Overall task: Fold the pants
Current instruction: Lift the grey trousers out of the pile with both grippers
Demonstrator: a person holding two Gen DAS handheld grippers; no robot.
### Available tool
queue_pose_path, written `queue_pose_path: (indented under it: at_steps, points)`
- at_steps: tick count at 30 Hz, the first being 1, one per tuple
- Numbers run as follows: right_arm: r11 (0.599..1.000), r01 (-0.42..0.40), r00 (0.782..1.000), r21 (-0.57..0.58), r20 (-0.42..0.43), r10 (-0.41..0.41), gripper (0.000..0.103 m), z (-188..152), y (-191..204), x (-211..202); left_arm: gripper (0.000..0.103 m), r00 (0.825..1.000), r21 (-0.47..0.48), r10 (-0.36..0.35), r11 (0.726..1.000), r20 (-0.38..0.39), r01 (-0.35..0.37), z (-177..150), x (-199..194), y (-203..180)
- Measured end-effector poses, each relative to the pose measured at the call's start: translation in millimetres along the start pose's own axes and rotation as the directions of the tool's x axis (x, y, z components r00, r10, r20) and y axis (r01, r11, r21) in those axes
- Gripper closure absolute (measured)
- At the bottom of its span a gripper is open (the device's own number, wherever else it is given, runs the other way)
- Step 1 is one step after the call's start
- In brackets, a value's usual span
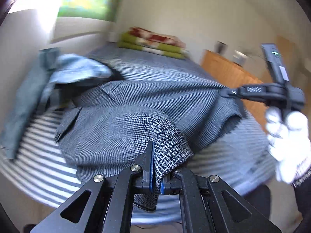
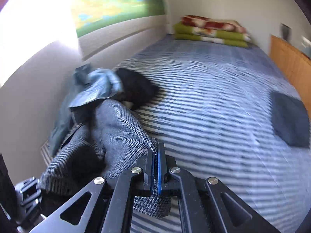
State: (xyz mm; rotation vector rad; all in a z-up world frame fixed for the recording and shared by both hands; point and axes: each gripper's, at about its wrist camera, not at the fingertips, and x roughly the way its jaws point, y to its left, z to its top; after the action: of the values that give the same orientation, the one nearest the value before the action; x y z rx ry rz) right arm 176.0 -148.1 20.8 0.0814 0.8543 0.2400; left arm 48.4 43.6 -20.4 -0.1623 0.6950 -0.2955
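Note:
Grey houndstooth pants (image 1: pixel 126 120) hang stretched over the striped bed (image 1: pixel 223 155), lifted at two places. My left gripper (image 1: pixel 156 161) is shut on a fold of the pants' edge, and cloth covers its right finger. In the left wrist view my right gripper (image 1: pixel 226 93) pinches the pants' far right corner, held by a white-gloved hand (image 1: pixel 287 136). Seen from the right wrist, that gripper (image 2: pixel 156 151) is shut on the houndstooth cloth (image 2: pixel 116 136), which trails down to the left. Both views are motion-blurred.
A heap of blue denim garments (image 2: pixel 95 89) and a black garment (image 2: pixel 138 89) lies by the wall on the left. Folded green and red blankets (image 2: pixel 211 31) sit at the bed's far end. A dark grey folded piece (image 2: pixel 289 120) lies at the right, next to wooden furniture (image 2: pixel 289 62).

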Motion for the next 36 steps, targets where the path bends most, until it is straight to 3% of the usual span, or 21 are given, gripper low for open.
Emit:
queue_pose_path:
  at_steps: [4,8,10,14,15,17,20,23,26,30,33,36]
  points:
    - [0.981,0.133,0.991,0.142,0.013,-0.136,0.101,-36.3,-73.7,-42.9,0.099,0.989,0.140,-0.135,0.980,-0.066,0.143,-20.5,6.7,-69.5]
    - [0.952,0.228,0.973,0.204,-0.013,-0.230,0.101,-74.0,-114.8,-70.1,0.096,0.970,0.211,-0.198,0.951,-0.139,0.225,-35.5,11.0,-107.8]
    - [0.957,0.242,0.969,0.158,-0.091,-0.230,0.100,-94.9,-124.0,-65.7,0.093,0.956,0.200,-0.213,0.947,-0.199,0.253,-38.8,15.1,-116.1]
    - [0.963,0.231,0.963,0.142,-0.172,-0.205,0.087,-111.7,-131.8,-57.4,0.077,0.939,0.166,-0.208,0.951,-0.275,0.259,-40.3,10.6,-114.6]
    - [0.965,0.212,0.969,0.156,-0.161,-0.187,0.082,-115.6,-136.3,-63.3,0.073,0.939,0.161,-0.205,0.953,-0.277,0.256,-38.7,4.8,-105.7]
    - [0.967,0.185,0.978,0.177,-0.134,-0.163,0.074,-112.4,-140.9,-70.8,0.056,0.941,0.142,-0.202,0.959,-0.271,0.246,-33.5,-5.9,-94.5]
    - [0.972,0.162,0.983,0.168,-0.117,-0.143,0.067,-100.7,-136.4,-66.9,0.049,0.957,0.110,-0.170,0.973,-0.236,0.201,-21.4,-20.2,-63.7]
    - [0.979,0.145,0.984,0.143,-0.120,-0.129,0.065,-87.1,-127.4,-48.0,0.047,0.974,0.050,-0.116,0.991,-0.197,0.128,-5.1,-20.4,-33.6]
    - [0.980,0.113,0.984,0.161,-0.154,-0.089,0.065,-76.5,-122.3,-16.2,0.046,0.982,-0.030,-0.106,0.994,-0.159,0.102,11.0,-20.5,-4.5]
    - [0.982,0.093,0.980,0.163,-0.189,-0.061,0.065,-62.0,-114.7,22.7,0.045,0.991,-0.071,0.013,0.997,-0.132,-0.023,42.8,-8.1,36.1]
    - [0.986,0.089,0.977,0.144,-0.204,-0.058,0.065,-49.7,-107.0,51.2,0.043,0.988,-0.059,0.053,0.996,-0.147,-0.062,62.6,12.0,56.1]
    - [0.988,0.084,0.971,0.128,-0.233,-0.053,0.065,-39.3,-98.2,77.7,0.043,0.972,-0.052,0.087,0.994,-0.216,-0.101,68.3,59.1,65.8]
